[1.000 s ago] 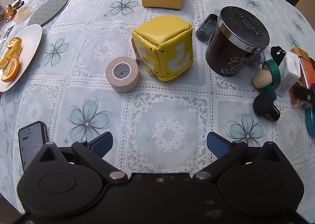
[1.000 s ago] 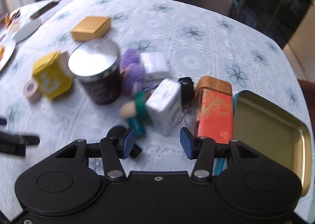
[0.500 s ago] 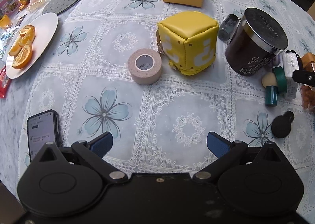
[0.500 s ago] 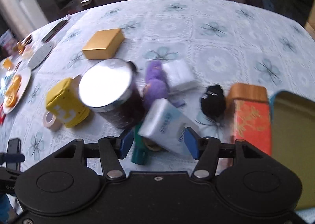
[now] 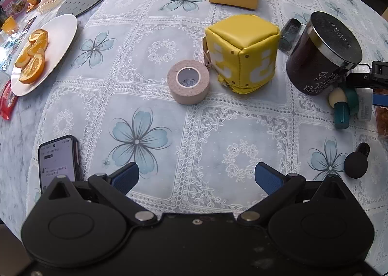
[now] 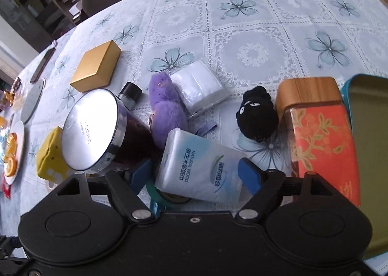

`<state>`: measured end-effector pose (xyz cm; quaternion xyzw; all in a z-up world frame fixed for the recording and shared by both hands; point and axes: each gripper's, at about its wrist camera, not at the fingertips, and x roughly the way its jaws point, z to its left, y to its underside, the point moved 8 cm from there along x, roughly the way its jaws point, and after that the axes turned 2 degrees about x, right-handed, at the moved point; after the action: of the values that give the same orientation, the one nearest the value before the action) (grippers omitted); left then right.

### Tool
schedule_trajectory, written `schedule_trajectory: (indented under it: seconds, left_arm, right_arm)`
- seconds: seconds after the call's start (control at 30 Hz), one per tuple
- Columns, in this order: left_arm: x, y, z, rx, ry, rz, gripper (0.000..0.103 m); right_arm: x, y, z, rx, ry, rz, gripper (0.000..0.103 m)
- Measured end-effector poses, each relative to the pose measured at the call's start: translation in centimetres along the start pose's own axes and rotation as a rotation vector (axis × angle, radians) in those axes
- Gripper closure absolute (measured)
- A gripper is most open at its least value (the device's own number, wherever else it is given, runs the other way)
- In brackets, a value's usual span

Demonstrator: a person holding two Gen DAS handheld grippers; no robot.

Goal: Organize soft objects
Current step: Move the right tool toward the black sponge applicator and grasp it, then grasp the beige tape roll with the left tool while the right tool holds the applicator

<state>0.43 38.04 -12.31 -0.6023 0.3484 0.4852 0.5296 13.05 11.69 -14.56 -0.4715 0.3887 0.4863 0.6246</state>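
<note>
Right gripper points steeply down over the cluttered right side of the table; its jaws have just been opening and now stand wide, with a tissue pack lying between the blue pads. The right pad sits just beside the pack's edge and the left pad stands clear of it, so nothing is pressed or held. The pack rests tilted across a green tape ring, whose rim shows beneath it. Behind it: a purple plush lying against a dark jar with a silver lid, a clear-wrapped white packet touching the plush's far side, and a small black plush just beside a red tin with a wooden top. An open tin sits at the far right (teal rim, gold inside). A gold box lies farther back to the left. Left gripper hangs over bare tablecloth, jaws wide apart and empty. Ahead of it: a tape roll just beside a yellow cube, a soft block with white marks. A phone lies near the left finger; a plate of orange slices sits at far left. A black sponge lies apart at right.
</note>
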Motion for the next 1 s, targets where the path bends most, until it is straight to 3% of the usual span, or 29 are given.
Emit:
schedule_trajectory:
  seconds: [0.1, 0.2, 0.3, 0.43, 0.53, 0.67, 0.8, 1.0]
  left_arm:
    - [0.1, -0.1, 0.3, -0.008, -0.002, -0.002, 0.001]
    - [0.2, -0.4, 0.5, -0.007, -0.01, -0.006, 0.001]
    - [0.4, -0.6, 0.6, -0.012, -0.003, -0.003, 0.001]
    - [0.8, -0.9, 0.3, -0.003, 0.002, 0.005, 0.001]
    - [1.1, -1.0, -0.1, 0.012, 0.013, 0.007, 0.001]
    - [1.2, -1.1, -0.8, 0.038, 0.023, 0.006, 0.001]
    - [1.0, -1.0, -1.2, 0.056, 0.027, -0.001, 0.001]
    - [0.8, -1.3, -0.1, 0.035, 0.025, -0.019, 0.001]
  right_arm:
    - [0.2, 0.0, 0.1, -0.007, 0.015, 0.002, 0.022]
    - [-0.4, -0.2, -0.2, 0.052, -0.009, -0.005, 0.043]
    - [-1.9, 0.1, -0.3, 0.055, -0.023, 0.007, 0.051]
    - [-3.9, 2.4, 0.3, 0.002, -0.051, 0.066, 0.051]
    - [-4.5, 4.8, 0.3, -0.089, 0.0, 0.134, 0.051]
    - [-4.7, 6.5, 0.2, -0.143, 0.019, 0.132, 0.05]
    - [-3.5, 7.6, 0.8, -0.113, -0.015, 0.172, 0.05]
    - [-1.9, 8.0, 1.7, -0.224, 0.081, 0.115, 0.045]
